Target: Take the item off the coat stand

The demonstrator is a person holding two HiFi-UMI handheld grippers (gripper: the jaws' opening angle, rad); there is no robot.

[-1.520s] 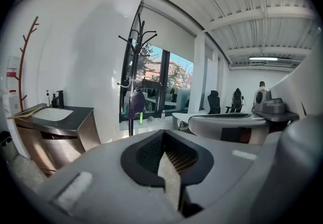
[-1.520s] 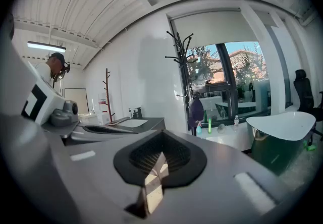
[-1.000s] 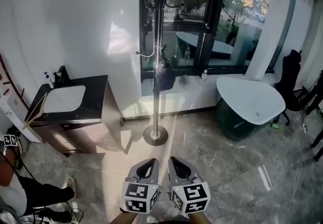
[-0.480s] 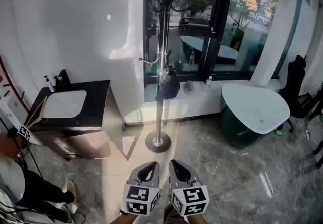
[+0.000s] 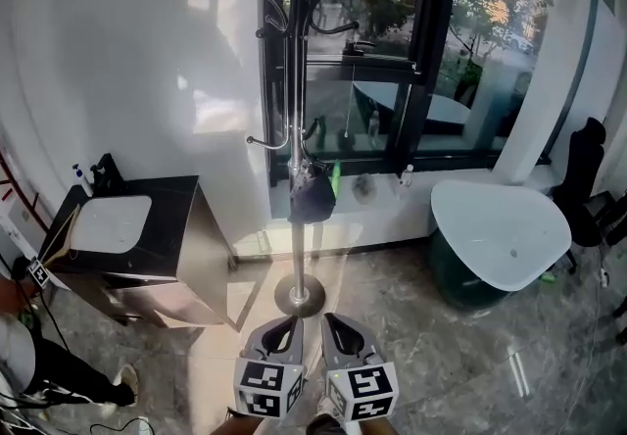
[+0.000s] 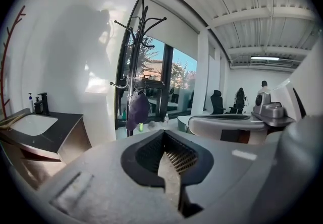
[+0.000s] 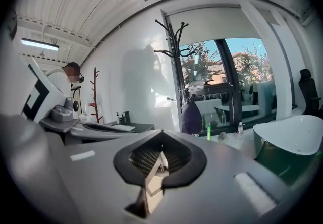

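1. Stand [image 5: 294, 129]: upright on the floor before the window, its round foot just ahead of both tongs in the head view. Upper hooks are bare.

2. Item: 1 dark, cap-like thing [image 5: 313, 196] hangs from a low hook, against the pole about midway up. Its long axis runs vertical, along the pole.

3. Left tongs [image 5: 284, 327]: closed, nothing between them. Right tongs [image 5: 338, 325]: closed, likewise empty. The 2 sit side by side, low, pointing at the stand.

4. Deciding relation: the item lies straight ahead of and above the tongs, well apart. It shows left of centre from the left tongs [image 6: 136, 109] and right of centre from the right [image 7: 192, 118], so neither is clearly nearer. Judgement: approach, raise and open 1 pair before any grasp.
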